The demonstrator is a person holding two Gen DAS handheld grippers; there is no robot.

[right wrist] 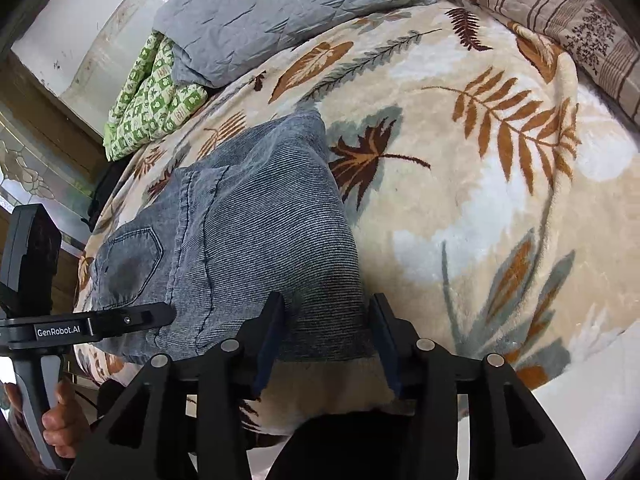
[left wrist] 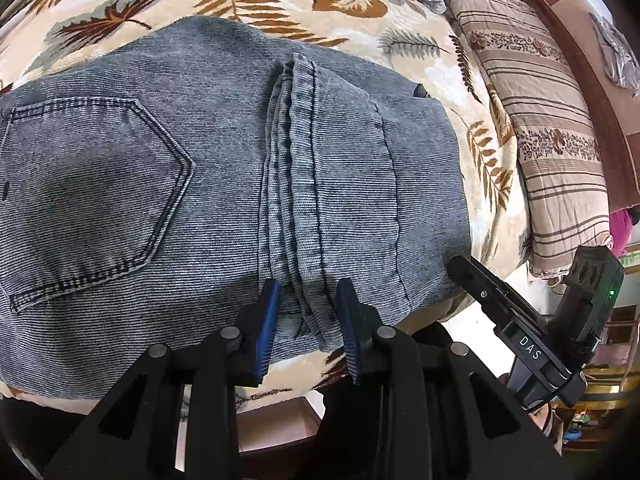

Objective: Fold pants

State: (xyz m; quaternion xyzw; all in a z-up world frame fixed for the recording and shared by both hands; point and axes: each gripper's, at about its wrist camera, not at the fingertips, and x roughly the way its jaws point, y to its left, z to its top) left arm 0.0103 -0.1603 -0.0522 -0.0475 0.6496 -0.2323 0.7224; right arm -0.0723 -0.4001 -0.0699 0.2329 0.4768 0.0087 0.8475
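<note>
I found the pants (left wrist: pixel 208 184), grey-blue denim, lying folded on the leaf-patterned blanket (right wrist: pixel 460 168) of the bed, back pocket (left wrist: pixel 92 196) uppermost and the hem bundle (left wrist: pixel 296 184) laid across the stack. My left tool (left wrist: pixel 308 320) straddled the near end of that bundle, its blue pads standing clear of the cloth: released. My right tool (right wrist: pixel 328 336) stood over the near folded edge, jaws apart, gripping nothing. A striped pillow (left wrist: pixel 548 140) lay beside the blanket.
</note>
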